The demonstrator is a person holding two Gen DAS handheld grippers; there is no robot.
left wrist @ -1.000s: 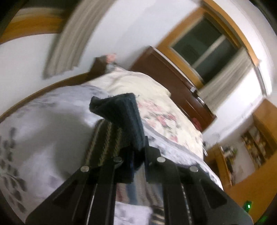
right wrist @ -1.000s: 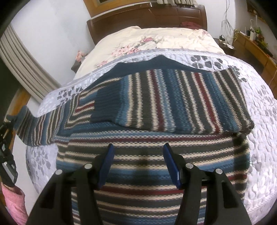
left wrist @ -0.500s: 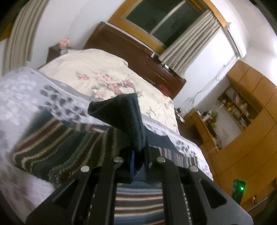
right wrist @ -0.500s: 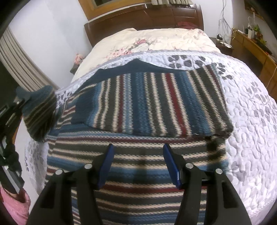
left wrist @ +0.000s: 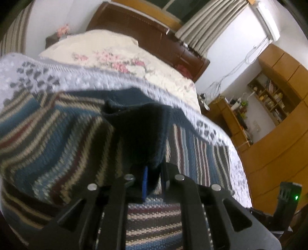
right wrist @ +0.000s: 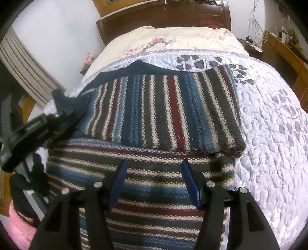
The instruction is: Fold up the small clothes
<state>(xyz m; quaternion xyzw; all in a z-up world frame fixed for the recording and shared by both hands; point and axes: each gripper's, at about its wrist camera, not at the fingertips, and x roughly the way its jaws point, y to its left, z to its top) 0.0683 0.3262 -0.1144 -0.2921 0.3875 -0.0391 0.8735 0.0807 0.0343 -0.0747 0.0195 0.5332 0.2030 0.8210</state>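
Right wrist view: striped sweater (right wrist: 154,119) lies partly folded on the white quilted bedspread (right wrist: 269,125), its navy cuff (left wrist: 138,130) clenched by the left gripper (right wrist: 63,113) at nine o'clock, right gripper (right wrist: 154,180) spread empty above it, wooden headboard (right wrist: 163,17) at twelve, wooden shelving (left wrist: 269,92) at two.

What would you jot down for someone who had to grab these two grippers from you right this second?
Left gripper: shut on the sweater's dark blue cuff, sleeve lifted over the sweater body.
Right gripper: open, empty, hovering above the sweater's lower stripes.
Sweater: flat on the white quilt; one side already lies folded across the chest.
Left to do: lay the held sleeve across the body, let go, then probably fold the bottom up.
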